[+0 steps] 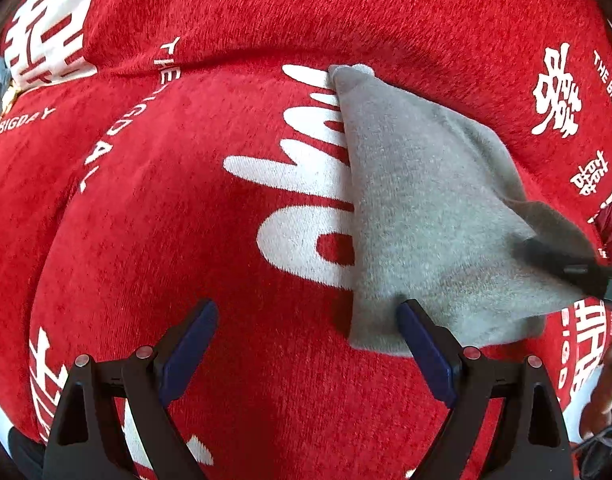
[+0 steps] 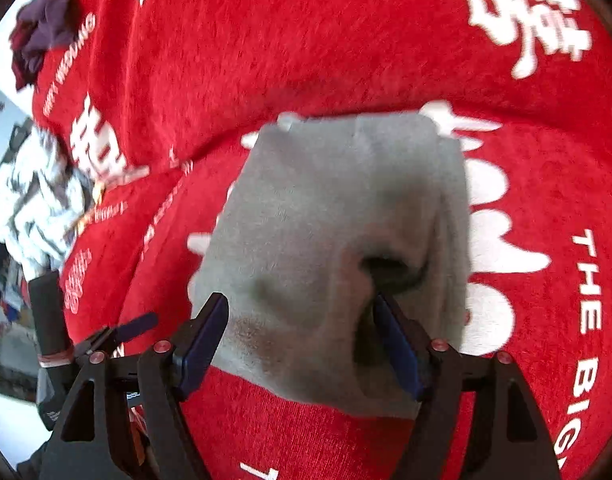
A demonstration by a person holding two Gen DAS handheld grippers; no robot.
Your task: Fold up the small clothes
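Observation:
A small grey garment [image 1: 434,216] lies on a red cloth with white lettering [image 1: 186,208]. My left gripper [image 1: 308,322] is open just above the cloth, its right finger [image 1: 422,344] touching the garment's near left corner. In the right wrist view the grey garment [image 2: 326,216] fills the middle. My right gripper [image 2: 300,322] is open over its near edge, and its right finger [image 2: 398,340] goes into a dark fold or opening of the fabric. The right gripper's dark finger also shows at the right edge of the left wrist view [image 1: 566,264], on the garment.
A purple and dark red pile of clothes [image 2: 42,36] lies at the far left of the red cloth. A white patterned heap [image 2: 34,208] lies at the left edge. The left gripper's black body [image 2: 54,332] stands at lower left.

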